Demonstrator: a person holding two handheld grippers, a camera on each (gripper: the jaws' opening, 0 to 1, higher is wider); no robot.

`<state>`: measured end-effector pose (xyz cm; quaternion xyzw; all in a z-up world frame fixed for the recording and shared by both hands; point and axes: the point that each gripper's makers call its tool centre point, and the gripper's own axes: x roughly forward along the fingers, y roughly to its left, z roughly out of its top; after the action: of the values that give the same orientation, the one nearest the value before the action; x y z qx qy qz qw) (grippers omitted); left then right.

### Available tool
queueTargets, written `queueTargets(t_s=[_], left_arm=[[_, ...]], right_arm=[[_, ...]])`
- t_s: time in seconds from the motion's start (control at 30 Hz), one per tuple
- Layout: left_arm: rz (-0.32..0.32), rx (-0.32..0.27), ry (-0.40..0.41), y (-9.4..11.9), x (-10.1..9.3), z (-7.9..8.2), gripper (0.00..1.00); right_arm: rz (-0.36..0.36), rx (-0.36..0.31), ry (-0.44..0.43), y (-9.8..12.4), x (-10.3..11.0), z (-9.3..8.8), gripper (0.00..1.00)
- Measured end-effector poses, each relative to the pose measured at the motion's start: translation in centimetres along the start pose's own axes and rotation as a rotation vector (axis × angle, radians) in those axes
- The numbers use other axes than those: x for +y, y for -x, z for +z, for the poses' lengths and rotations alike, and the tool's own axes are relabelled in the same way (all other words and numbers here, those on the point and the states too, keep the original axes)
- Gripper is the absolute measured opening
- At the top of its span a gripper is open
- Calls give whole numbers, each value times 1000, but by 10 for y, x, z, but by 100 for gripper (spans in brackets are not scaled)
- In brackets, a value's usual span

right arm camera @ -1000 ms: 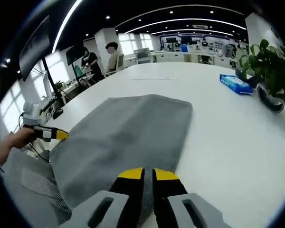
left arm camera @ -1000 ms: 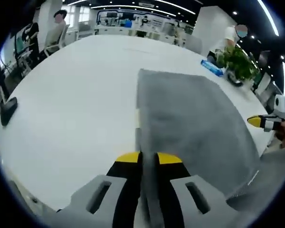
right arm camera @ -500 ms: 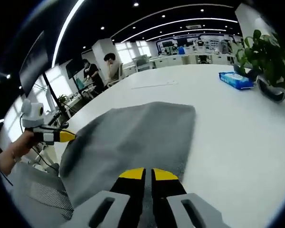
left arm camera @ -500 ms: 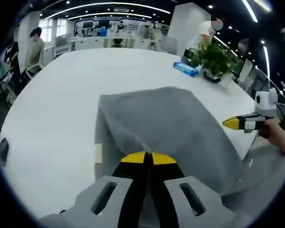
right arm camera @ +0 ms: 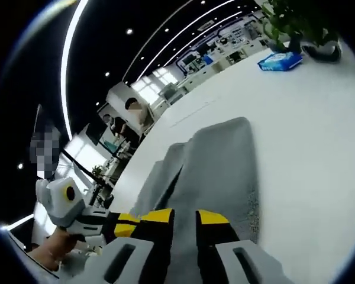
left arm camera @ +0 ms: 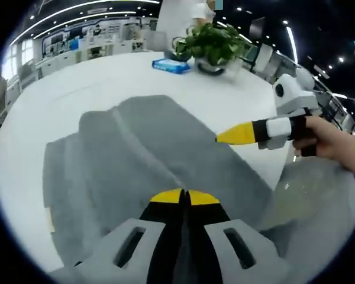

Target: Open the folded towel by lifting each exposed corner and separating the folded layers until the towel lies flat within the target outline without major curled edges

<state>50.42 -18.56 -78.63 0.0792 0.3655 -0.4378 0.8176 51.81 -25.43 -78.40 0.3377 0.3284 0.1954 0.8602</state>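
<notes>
The grey towel (left arm camera: 136, 148) lies on the white table (left arm camera: 41, 112), rumpled into long folds, with stepped layers showing at its left side. My left gripper (left arm camera: 182, 197) is shut on the towel's near edge, its yellow tips pressed together. My right gripper (left arm camera: 226, 137) comes in from the right in a hand (left arm camera: 328, 142), its yellow tip on the towel's right edge. In the right gripper view the towel (right arm camera: 219, 160) runs away from my right gripper (right arm camera: 184, 216), grey cloth between its yellow pads. The left gripper (right arm camera: 125, 220) sits close on the left, at the towel's near edge.
A potted plant (left arm camera: 210, 42) and a blue packet (left arm camera: 170, 65) stand at the table's far side; the packet (right arm camera: 278, 60) is also far off in the right gripper view. A pale tape mark (left arm camera: 49, 220) lies by the towel's left edge. People sit at desks beyond the table.
Both grippers have come much closer together, holding the towel's near edge. The towel, smooth before, now shows long folds and stepped layers. Both views have swung.
</notes>
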Motion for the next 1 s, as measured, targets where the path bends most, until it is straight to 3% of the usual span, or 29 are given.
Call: queueTargets(t_s=[0.07, 0.23, 0.37, 0.43, 0.53, 0.6, 0.67, 0.77, 0.83, 0.9, 0.93, 1.0], left_arm=[[-25, 0, -1, -2, -12, 1, 1], [-122, -27, -110, -5, -49, 10, 1], [-178, -24, -135, -8, -70, 9, 1], [-191, -17, -162, -9, -76, 7, 1], [-215, -19, -178, -9, -83, 6, 1], [-227, -28, -202, -9, -85, 7, 2], [-222, -48, -222, -8, -79, 9, 2], [-188, -167, -47, 2, -57, 31, 3], [-124, -238, 47, 12, -28, 42, 5], [-24, -214, 109, 18, 9, 36, 5], [103, -153, 124, 22, 41, 22, 4], [260, -93, 114, 31, 81, 6, 0]], right_arm=[[6, 1, -33, -3, 0, -2, 20], [67, 0, -119, -8, 13, -5, 21], [52, 20, -116, -11, 11, -10, 20], [47, 28, -110, -12, 9, -11, 15], [23, 50, -73, -11, 4, -14, 0], [4, 50, -42, -10, 2, -14, 0], [-7, 38, -22, -9, 0, -10, 0], [-21, 32, -10, -7, -4, -8, 0], [-21, 29, -14, -7, -5, -7, 0], [-25, 33, -9, -7, -5, -8, 0], [-25, 36, -8, -8, -5, -9, 0], [-21, 38, -7, -8, -4, -9, 0]])
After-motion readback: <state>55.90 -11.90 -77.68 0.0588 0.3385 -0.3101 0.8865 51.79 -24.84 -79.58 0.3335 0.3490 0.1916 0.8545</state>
